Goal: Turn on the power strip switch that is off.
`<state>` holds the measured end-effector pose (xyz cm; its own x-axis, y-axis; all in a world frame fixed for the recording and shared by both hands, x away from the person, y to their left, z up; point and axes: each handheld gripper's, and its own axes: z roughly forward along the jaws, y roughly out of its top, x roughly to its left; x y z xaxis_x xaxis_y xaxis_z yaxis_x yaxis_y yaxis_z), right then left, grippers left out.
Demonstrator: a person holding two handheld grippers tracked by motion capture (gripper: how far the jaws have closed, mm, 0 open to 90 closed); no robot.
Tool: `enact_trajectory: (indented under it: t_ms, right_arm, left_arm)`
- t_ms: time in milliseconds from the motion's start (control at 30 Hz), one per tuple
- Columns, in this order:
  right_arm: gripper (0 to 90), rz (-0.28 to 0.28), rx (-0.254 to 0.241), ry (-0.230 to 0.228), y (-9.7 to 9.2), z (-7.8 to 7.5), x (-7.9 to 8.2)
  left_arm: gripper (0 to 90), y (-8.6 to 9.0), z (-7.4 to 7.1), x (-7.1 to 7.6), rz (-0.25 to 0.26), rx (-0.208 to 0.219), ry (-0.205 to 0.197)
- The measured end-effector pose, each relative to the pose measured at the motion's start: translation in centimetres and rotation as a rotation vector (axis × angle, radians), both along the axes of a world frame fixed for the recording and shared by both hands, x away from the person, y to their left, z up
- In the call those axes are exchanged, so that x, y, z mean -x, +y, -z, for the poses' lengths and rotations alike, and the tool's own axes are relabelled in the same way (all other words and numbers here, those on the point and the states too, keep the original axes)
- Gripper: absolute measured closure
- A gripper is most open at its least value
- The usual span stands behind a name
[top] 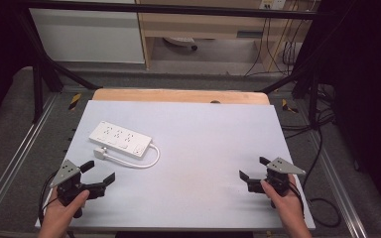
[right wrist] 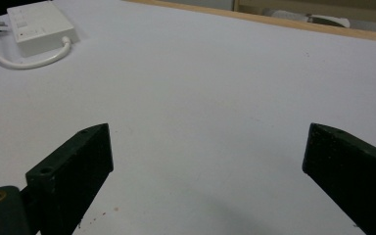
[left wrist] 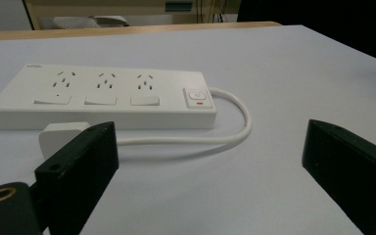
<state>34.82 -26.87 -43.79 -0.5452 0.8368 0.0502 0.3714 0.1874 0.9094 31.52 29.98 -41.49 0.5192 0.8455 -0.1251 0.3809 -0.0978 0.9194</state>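
Left of centre on the pale bench (top: pixel 203 148), both grippers gape wide, empty; left gripper (top: pixel 98 174) could snag the white plastic power strip's (top: pixel 120 138) looped cord (top: pixel 149 161), dragging it.

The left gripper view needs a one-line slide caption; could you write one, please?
Open left gripper faces a white power strip, its cord looped back to the plug.
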Motion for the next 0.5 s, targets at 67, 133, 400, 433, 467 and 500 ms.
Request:
enact_trajectory:
  t_ms: [67,133,400,433,467,500]
  right_arm:
    - [5.0,0.000,0.005,0.001,-0.01,0.04,-0.02]
    - [4.8,0.004,0.005,0.006,0.00,0.04,-0.05]
    - [4.5,0.015,0.005,0.012,-0.11,0.03,-0.06]
    - [4.4,0.015,0.016,0.013,-0.03,0.07,-0.04]
    - [4.4,0.015,0.016,0.013,-0.03,0.07,-0.04]
    - [4.3,0.014,0.020,0.016,0.04,0.08,-0.03]
  left_arm:
    - [6.6,-0.08,-0.02,0.02,0.002,0.005,0.000]
    - [6.6,-0.12,-0.07,0.08,0.003,0.000,-0.002]
    - [6.8,-0.28,-0.18,0.17,0.015,0.004,-0.007]
    - [6.8,-0.30,-0.26,0.20,0.016,0.008,-0.009]
    - [6.8,-0.30,-0.26,0.20,0.016,0.008,-0.009]
    - [6.8,-0.34,-0.32,0.24,0.016,0.012,-0.012]
